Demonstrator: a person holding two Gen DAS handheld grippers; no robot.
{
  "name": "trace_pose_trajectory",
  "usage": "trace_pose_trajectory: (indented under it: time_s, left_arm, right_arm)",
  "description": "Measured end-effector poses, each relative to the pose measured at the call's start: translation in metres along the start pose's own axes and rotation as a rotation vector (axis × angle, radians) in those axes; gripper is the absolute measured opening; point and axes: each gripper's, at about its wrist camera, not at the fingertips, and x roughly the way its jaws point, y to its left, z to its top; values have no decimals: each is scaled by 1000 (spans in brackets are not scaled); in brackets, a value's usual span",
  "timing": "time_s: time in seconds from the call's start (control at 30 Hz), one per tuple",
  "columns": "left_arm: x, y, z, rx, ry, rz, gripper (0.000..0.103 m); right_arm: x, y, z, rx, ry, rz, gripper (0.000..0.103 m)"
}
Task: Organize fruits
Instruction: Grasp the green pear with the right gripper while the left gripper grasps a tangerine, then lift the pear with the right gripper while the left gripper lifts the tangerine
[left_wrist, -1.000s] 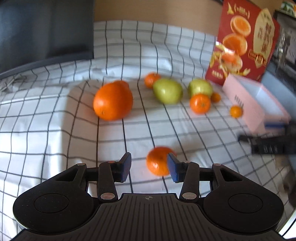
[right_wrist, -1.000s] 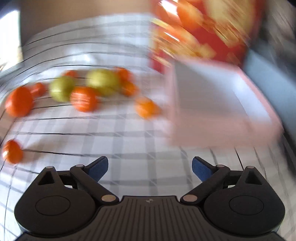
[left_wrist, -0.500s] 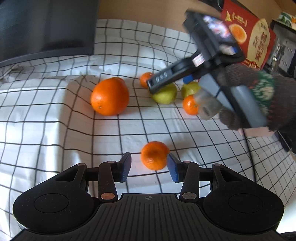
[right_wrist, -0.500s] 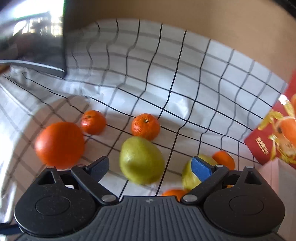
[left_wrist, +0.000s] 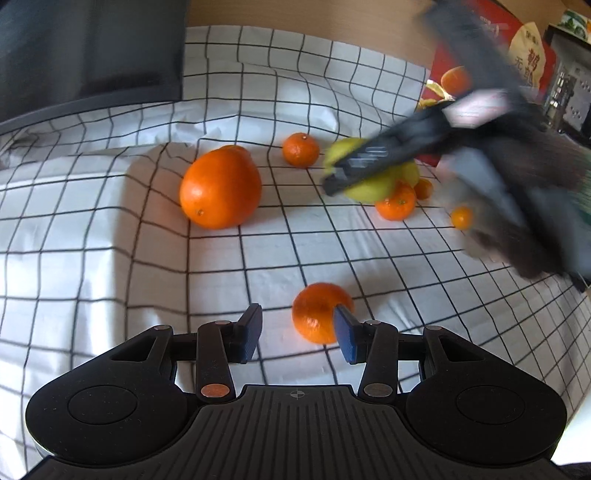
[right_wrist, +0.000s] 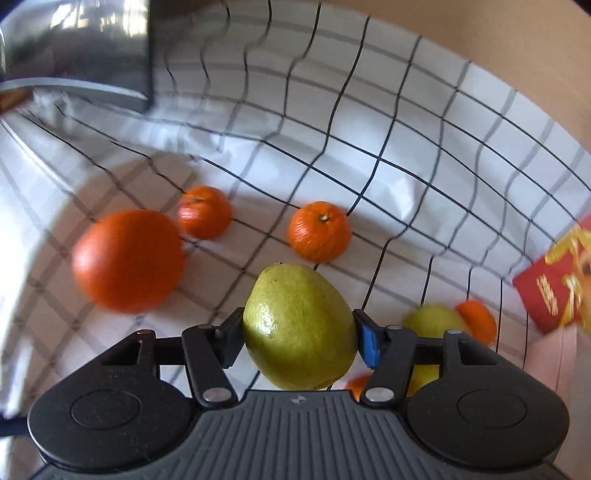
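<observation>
My right gripper (right_wrist: 297, 334) closing on the large green pear (right_wrist: 299, 326), pads against its sides, just right of the big round orange (right_wrist: 127, 260), my left gripper (left_wrist: 297, 332) opening around a small mandarin (left_wrist: 319, 312), nearer than that orange, on the checked cloth (left_wrist: 110, 221)

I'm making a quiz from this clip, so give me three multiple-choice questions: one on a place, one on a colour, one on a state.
1. Where is the pear? A in a bowl; B between the fingers of the right hand-held gripper; C on a shelf.
2. Grid lines on the cloth are: A red; B green; C black.
3. The mandarin by the left hand-held gripper is: A resting on the cloth, ungripped; B lifted; C peeled.
Answers: B, closing jaws press its sides; C, black lines cross white fabric; A, it lies beyond the opening jaws.
</observation>
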Motion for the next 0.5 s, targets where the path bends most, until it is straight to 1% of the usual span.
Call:
trace_pose_trajectory:
  time_s: [0.1, 0.2, 0.3, 0.37, 0.5]
  left_arm:
    - [8, -7, 4, 25, -2, -25, 51]
    - [14, -16, 5, 65, -1, -45, 49]
    - [20, -26, 4, 103, 24, -60, 49]
    - [25, -31, 3, 115, 34, -55, 49]
    - [33, -40, 8, 134, 35, -29, 49]
  right_arm:
    - [-37, -7, -32, 61, -33, 20, 60]
    - [-68, -20, -74, 125, -52, 11, 60]
    - [-84, -29, -118, 160, -53, -59, 60]
    - [-89, -35, -144, 192, -45, -113, 60]
    - [-93, -52, -190, 311, -6, -160, 60]
